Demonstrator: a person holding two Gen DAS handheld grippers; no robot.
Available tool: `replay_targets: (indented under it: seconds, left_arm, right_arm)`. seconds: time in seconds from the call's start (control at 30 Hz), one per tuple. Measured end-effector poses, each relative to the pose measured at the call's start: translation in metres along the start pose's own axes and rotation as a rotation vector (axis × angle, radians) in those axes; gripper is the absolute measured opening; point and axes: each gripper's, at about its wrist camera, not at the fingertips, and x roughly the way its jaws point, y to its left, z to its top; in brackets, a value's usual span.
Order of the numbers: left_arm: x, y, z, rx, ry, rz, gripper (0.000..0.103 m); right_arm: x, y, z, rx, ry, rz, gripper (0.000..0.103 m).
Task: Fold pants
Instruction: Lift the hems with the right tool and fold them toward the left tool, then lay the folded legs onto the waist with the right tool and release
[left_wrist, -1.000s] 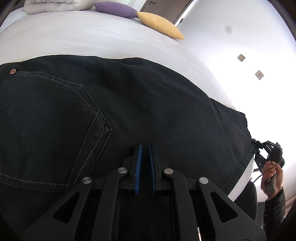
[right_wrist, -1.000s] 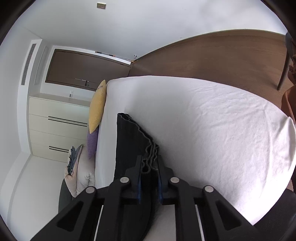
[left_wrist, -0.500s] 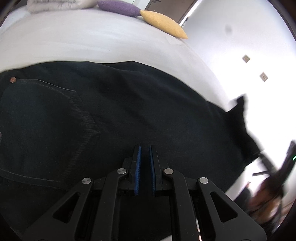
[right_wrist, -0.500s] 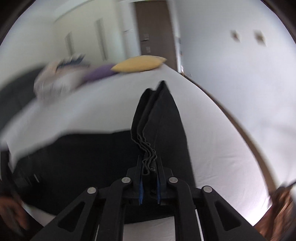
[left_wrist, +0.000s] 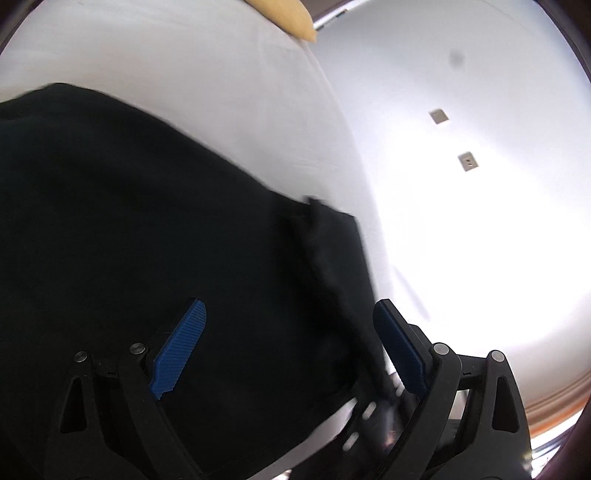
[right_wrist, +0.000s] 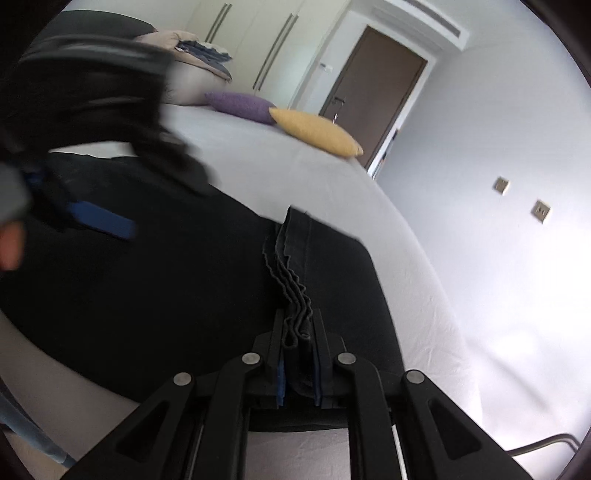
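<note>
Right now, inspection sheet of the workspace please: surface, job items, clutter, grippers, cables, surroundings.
Surface: bed with white sheet, lightly creased.
Job's things: black pants spread on the sheet, hem end gathered in pleats and lifted over them.
Clutter: purple cushion, yellow cushion, folded bedding at the far end.
Grippers: right gripper shut on the hem; left gripper opening, jaws wide, nothing pinched, pants below.
Cables: nothing seen for certain.
Surroundings: brown door, wardrobe, two wall plates.
</note>
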Motion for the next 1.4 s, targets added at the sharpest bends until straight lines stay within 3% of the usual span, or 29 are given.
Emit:
replay_targets:
  seconds: [0.23,0.27,0.37,0.47,0.73,1.03,1.2,1.33,1.4]
  left_arm:
    - [0.014,0.007,0.010,-0.037,0.064,0.006,0.091]
    - [0.012,0.009,0.010,-0.035,0.068,0.004,0.081]
    - [0.005,0.018,0.011,-0.024,0.094,0.018,0.027]
    - [-0.011,0.024,0.013,0.018,0.090,0.053,0.015]
    - [-0.074,0.044,0.030,0.150,0.068,0.153,0.012]
    - [-0.125,0.117,0.058,0.114,0.047,0.241,0.012]
    - [-0.133,0.142,0.060,0.102,0.038,0.257,0.012]
    - [-0.133,0.143,0.041,0.123,0.031,0.269,0.012]
    - [-0.104,0.116,0.055,0.131,0.021,0.284,0.012]
  right_arm:
    - [-0.021,0.029,0.016,-0.049,-0.040,0.056,0.012]
    - [-0.024,0.033,0.018,-0.059,-0.045,0.067,0.012]
    - [-0.031,0.045,0.022,-0.085,-0.058,0.089,0.012]
    - [-0.034,0.056,0.027,-0.114,-0.065,0.112,0.012]
    - [-0.045,0.096,0.057,-0.196,-0.122,0.223,0.012]
    - [-0.038,0.155,0.081,-0.292,-0.115,0.362,0.012]
    - [-0.031,0.172,0.080,-0.328,-0.091,0.395,0.013]
    - [-0.007,0.163,0.074,-0.349,-0.062,0.414,0.015]
    - [0.014,0.168,0.105,-0.352,-0.037,0.434,0.016]
